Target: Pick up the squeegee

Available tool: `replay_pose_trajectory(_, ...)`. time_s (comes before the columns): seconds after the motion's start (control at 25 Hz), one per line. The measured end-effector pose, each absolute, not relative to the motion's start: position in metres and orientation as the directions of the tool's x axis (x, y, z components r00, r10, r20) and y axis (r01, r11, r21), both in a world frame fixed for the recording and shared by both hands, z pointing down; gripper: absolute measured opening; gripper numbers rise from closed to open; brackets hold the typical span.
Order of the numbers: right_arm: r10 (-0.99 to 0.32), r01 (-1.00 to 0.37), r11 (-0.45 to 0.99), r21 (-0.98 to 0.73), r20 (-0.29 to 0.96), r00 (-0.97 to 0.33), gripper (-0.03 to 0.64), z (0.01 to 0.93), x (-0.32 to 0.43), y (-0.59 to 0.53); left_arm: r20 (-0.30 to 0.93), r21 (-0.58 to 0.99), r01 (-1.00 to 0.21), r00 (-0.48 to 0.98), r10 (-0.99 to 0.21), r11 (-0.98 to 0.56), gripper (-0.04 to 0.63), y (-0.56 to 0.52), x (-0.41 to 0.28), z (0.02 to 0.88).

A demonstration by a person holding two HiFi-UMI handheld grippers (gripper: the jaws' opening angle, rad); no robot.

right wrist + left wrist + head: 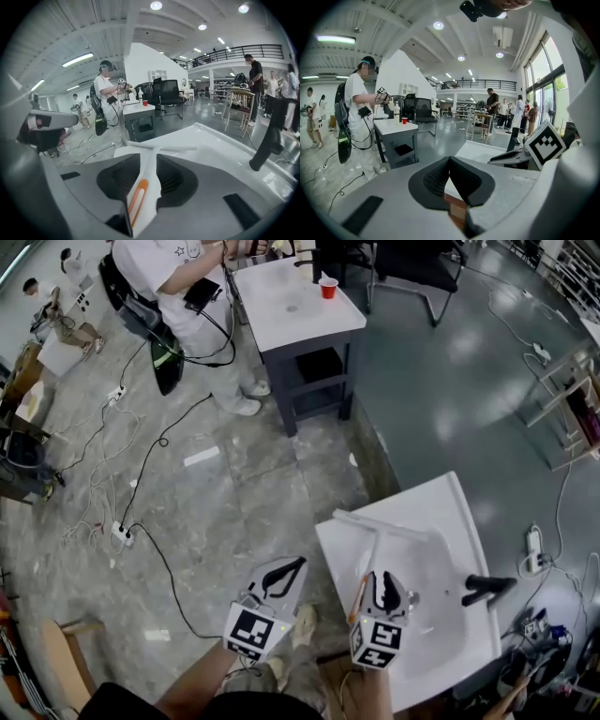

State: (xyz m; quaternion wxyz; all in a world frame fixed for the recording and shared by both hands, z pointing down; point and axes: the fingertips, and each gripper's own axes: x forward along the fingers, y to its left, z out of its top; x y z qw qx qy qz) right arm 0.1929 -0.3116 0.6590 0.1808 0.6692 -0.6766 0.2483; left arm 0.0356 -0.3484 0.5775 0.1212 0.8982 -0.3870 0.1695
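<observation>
A white squeegee with an orange strip on its handle lies on the white basin, blade at the far end. My right gripper is down over the handle. In the right gripper view the handle runs between the parted jaws of that gripper, and the blade rests on the basin beyond the tips. I cannot see the pads squeezing it. My left gripper hangs left of the basin over the floor. Its jaws meet at the tips with nothing between them.
A black faucet stands on the basin's right side. Beyond it is a grey table with a red cup. A person stands beside it. Cables and a power strip lie on the floor at left.
</observation>
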Motion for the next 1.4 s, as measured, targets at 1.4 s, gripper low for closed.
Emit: replay_pose_trajectory(1.4,-0.702,-0.994,-0.11,-0.018,0.709,0.065,0.081,0.723,0.202,-0.356,0.457,0.117,-0.766,0.606,-0.65,-0.632,0.002,-0.377,0.026,0.616)
